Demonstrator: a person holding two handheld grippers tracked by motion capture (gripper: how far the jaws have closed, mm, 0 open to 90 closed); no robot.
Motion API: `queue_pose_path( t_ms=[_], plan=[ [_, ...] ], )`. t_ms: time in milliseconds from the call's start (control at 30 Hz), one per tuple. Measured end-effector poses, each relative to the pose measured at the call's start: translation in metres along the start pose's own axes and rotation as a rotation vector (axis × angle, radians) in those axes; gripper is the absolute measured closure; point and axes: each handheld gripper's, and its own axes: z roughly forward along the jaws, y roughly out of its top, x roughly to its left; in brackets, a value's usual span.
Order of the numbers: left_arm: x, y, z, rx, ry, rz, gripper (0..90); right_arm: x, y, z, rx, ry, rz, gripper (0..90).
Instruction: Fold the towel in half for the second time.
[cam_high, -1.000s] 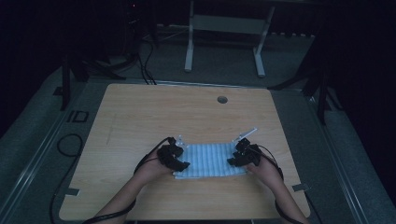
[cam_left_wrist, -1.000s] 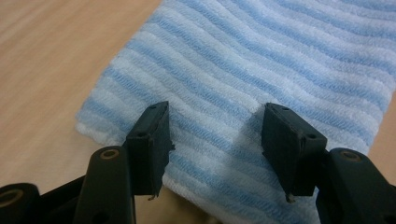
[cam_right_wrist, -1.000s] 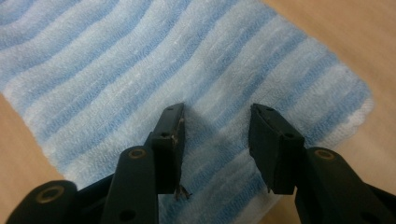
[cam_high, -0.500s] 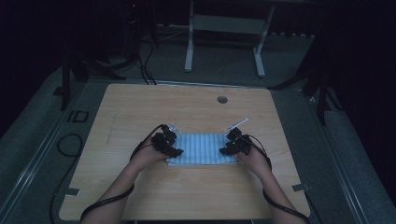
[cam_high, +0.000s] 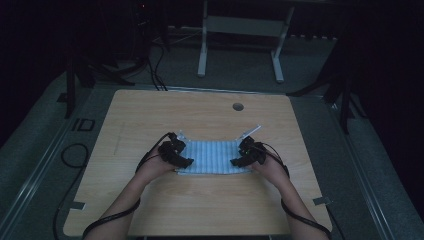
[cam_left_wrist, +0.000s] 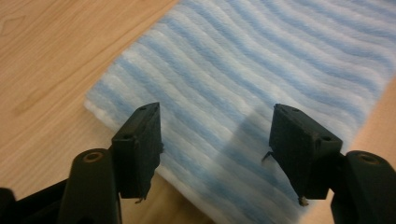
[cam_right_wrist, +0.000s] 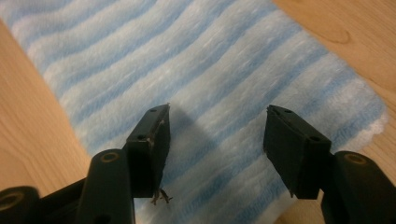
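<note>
A folded cloth (cam_high: 214, 156) lies flat on the surface (cam_high: 200, 200), nearer its front edge, with the left claw (cam_high: 176, 155) over its left end and the right claw (cam_high: 246, 155) over its right.

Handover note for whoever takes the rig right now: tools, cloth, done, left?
Left tool: jaws just opened, nothing between them, over the striped cloth's left end.
Right tool: jaws just opened, empty, over its right end.
Cloth: folded, flat on the table, near the person's side.
Done: cloth released.
Left: probably another fold or a tidy-up; check the edges first.
</note>
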Motion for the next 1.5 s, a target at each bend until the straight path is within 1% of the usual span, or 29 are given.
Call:
queue_pose_path(
  t_ms=[33, 67, 100, 133, 200, 233, 300, 333, 400, 533, 600, 667, 700, 733, 800, 833, 867, 900, 933, 967, 1000, 1100, 1133, 1167, 1267, 1333, 1400, 1467, 1500],
  plan=[
    [-0.001, -0.002, -0.002, -0.01, -0.013, -0.005, 29.7, 0.001, 0.0, -0.001, -0.003, 0.009, -0.001, 36.1],
    [-0.002, -0.003, -0.004, -0.021, -0.02, -0.015, 28.1, 0.001, 0.0, -0.003, -0.014, 0.017, 0.002, 32.8],
    [-0.002, -0.005, -0.006, -0.032, -0.027, -0.023, 27.9, 0.001, -0.001, -0.005, -0.03, 0.024, 0.009, 30.5],
    [-0.003, -0.006, -0.008, -0.042, -0.03, -0.029, 25.8, 0.001, -0.001, -0.007, -0.043, 0.035, 0.018, 28.9],
    [-0.006, -0.01, -0.011, -0.07, -0.027, -0.032, 23.0, 0.002, -0.002, -0.01, -0.071, 0.051, 0.031, 21.8],
    [-0.008, -0.011, -0.012, -0.08, -0.017, -0.036, 18.4, 0.003, -0.002, -0.012, -0.082, 0.05, 0.034, 19.1],
    [-0.011, -0.015, -0.014, -0.092, 0.004, -0.03, 14.0, 0.004, -0.005, -0.013, -0.092, 0.05, 0.028, 17.4],
    [-0.012, -0.017, -0.014, -0.096, 0.001, -0.029, 13.9, 0.004, -0.007, -0.014, -0.1, 0.046, 0.025, 16.1],
    [-0.014, -0.021, -0.015, -0.098, 0.012, -0.037, 12.7, 0.003, -0.009, -0.014, -0.116, 0.037, 0.033, 15.6],
    [-0.012, -0.026, -0.015, -0.12, 0.027, -0.065, 8.6, 0.001, -0.015, -0.015, -0.165, 0.024, 0.052, 15.3],
    [-0.011, -0.03, -0.017, -0.143, 0.03, -0.086, 8.5, 0.001, -0.017, -0.015, -0.182, 0.033, 0.054, 14.0],
    [-0.011, -0.032, -0.017, -0.149, 0.029, -0.092, 8.5, 0.001, -0.018, -0.015, -0.193, 0.038, 0.053, 14.0],
    [-0.009, -0.037, -0.019, -0.177, 0.03, -0.12, 8.5, 0.001, -0.019, -0.015, -0.197, 0.041, 0.054, 14.0],
    [-0.008, -0.039, -0.02, -0.181, 0.03, -0.126, 8.5, 0.001, -0.022, -0.014, -0.206, 0.044, 0.054, 13.9],
    [-0.005, -0.044, -0.021, -0.192, 0.029, -0.154, 8.5, 0.001, -0.025, -0.014, -0.215, 0.04, 0.048, 13.9],
    [-0.004, -0.047, -0.022, -0.196, 0.03, -0.168, 8.5, 0.0, -0.027, -0.015, -0.222, 0.043, 0.053, 13.9],
    [-0.003, -0.05, -0.023, -0.202, 0.045, -0.17, 8.5, 0.0, -0.029, -0.015, -0.228, 0.044, 0.054, 13.9],
    [-0.003, -0.05, -0.023, -0.202, 0.045, -0.17, 8.5, 0.0, -0.029, -0.015, -0.228, 0.044, 0.054, 13.9],
    [-0.002, -0.057, -0.026, -0.205, 0.065, -0.173, 8.5, -0.001, -0.03, -0.016, -0.23, 0.043, 0.058, 13.9],
    [-0.001, -0.061, -0.027, -0.211, 0.078, -0.172, 8.5, -0.002, -0.035, -0.018, -0.249, 0.031, 0.056, 13.9],
    [-0.001, -0.064, -0.029, -0.216, 0.088, -0.171, 8.5, -0.003, -0.037, -0.018, -0.256, 0.031, 0.055, 13.9],
    [0.001, -0.075, -0.032, -0.218, 0.103, -0.182, 8.6, -0.006, -0.044, -0.021, -0.262, 0.018, 0.065, 13.7],
    [0.001, -0.075, -0.032, -0.218, 0.103, -0.182, 8.5, -0.007, -0.046, -0.022, -0.26, 0.019, 0.066, 13.7],
    [0.001, -0.081, -0.035, -0.226, 0.118, -0.191, 8.5, -0.007, -0.049, -0.023, -0.256, 0.02, 0.071, 13.8],
    [0.0, -0.093, -0.039, -0.23, 0.165, -0.183, 8.6, -0.011, -0.057, -0.025, -0.247, 0.019, 0.074, 13.8],
    [0.001, -0.1, -0.042, -0.229, 0.162, -0.197, 8.5, -0.013, -0.062, -0.027, -0.243, 0.005, 0.08, 13.7],
    [0.002, -0.107, -0.044, -0.23, 0.171, -0.207, 8.5, -0.014, -0.067, -0.029, -0.247, -0.002, 0.09, 13.6],
    [0.003, -0.114, -0.046, -0.23, 0.166, -0.225, 8.5, -0.016, -0.073, -0.031, -0.258, -0.021, 0.093, 13.2],
    [0.004, -0.118, -0.047, -0.236, 0.168, -0.233, 8.6, -0.018, -0.077, -0.032, -0.268, -0.024, 0.102, 13.2]
  ],
)
